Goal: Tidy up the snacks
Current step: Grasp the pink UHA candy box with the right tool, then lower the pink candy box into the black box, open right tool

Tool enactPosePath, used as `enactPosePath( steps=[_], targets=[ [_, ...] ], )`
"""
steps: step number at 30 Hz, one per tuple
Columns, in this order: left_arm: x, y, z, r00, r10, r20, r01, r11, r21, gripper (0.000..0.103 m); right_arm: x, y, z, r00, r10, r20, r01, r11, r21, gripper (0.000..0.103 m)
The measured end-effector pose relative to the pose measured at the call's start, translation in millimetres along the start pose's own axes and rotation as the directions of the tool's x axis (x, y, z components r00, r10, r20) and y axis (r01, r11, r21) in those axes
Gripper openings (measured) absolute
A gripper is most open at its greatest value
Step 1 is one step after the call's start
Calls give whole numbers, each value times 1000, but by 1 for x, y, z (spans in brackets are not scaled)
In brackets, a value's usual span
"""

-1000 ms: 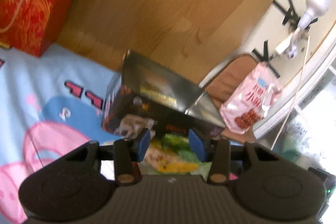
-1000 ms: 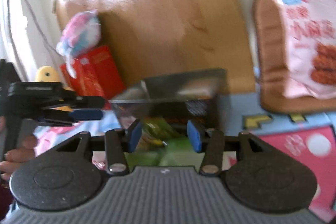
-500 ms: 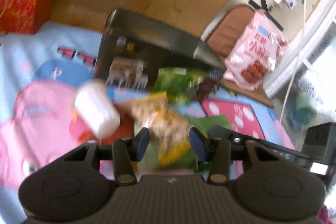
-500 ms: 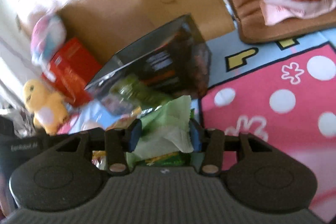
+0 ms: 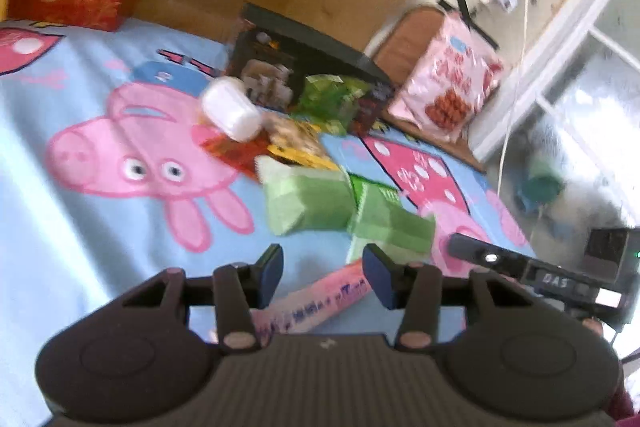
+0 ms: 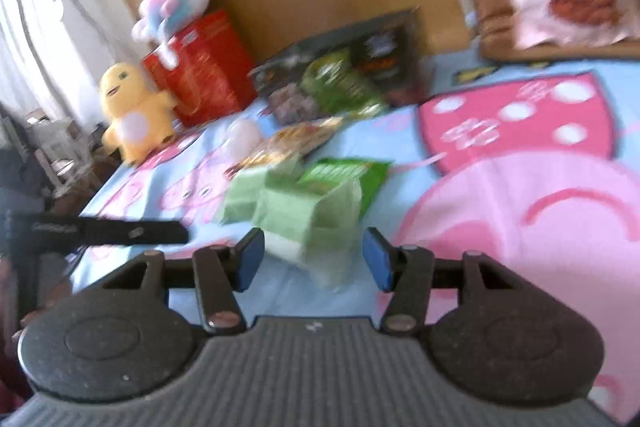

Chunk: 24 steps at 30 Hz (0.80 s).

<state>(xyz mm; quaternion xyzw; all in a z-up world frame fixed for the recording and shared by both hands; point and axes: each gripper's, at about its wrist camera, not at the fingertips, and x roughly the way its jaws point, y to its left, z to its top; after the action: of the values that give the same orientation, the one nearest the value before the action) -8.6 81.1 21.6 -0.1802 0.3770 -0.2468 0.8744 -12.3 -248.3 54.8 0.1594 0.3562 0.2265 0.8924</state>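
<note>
I see soft crinkly green packets [image 5: 308, 203] spilled on the cartoon-print mat [image 5: 80, 227], near the glossy dark box [image 5: 304, 63] lying on its side at the far edge. A white round tub [image 5: 232, 107] lies beside them. My left gripper [image 5: 323, 277] is opening its jaws above a long pink wrapper [image 5: 316, 301], pads clear of it. My right gripper [image 6: 313, 259] is opening too, empty. A second ago both hung just before the box; now they sit well back.
</note>
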Motion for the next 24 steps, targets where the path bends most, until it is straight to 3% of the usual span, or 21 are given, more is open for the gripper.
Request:
enactPosePath(
  steps=[5,8,11,15,21,24],
  targets=[
    [-19,19,6,998,7,57,-3,997,-77,45,-11,-5,6,998,-20,53,18,999,30,58],
    [-26,22,5,998,17,67,-12,997,-72,46,-10,10,3,998,29,48,-27,999,-34,58],
    [-34,26,-2,998,17,65,-11,996,-83,48,-5,26,0,999,23,33,-19,993,-114,58],
    [-47,36,-17,999,26,41,-21,992,-125,48,7,47,-2,993,119,-27,-122,976,-179,58],
    [-58,46,-35,999,-26,32,33,972,-232,47,45,71,-9,988,106,-111,-135,945,-299,58],
    [-39,41,-36,1000,-22,-14,18,975,-222,39,59,72,-12,984,110,-144,-147,949,-281,58]
  ],
)
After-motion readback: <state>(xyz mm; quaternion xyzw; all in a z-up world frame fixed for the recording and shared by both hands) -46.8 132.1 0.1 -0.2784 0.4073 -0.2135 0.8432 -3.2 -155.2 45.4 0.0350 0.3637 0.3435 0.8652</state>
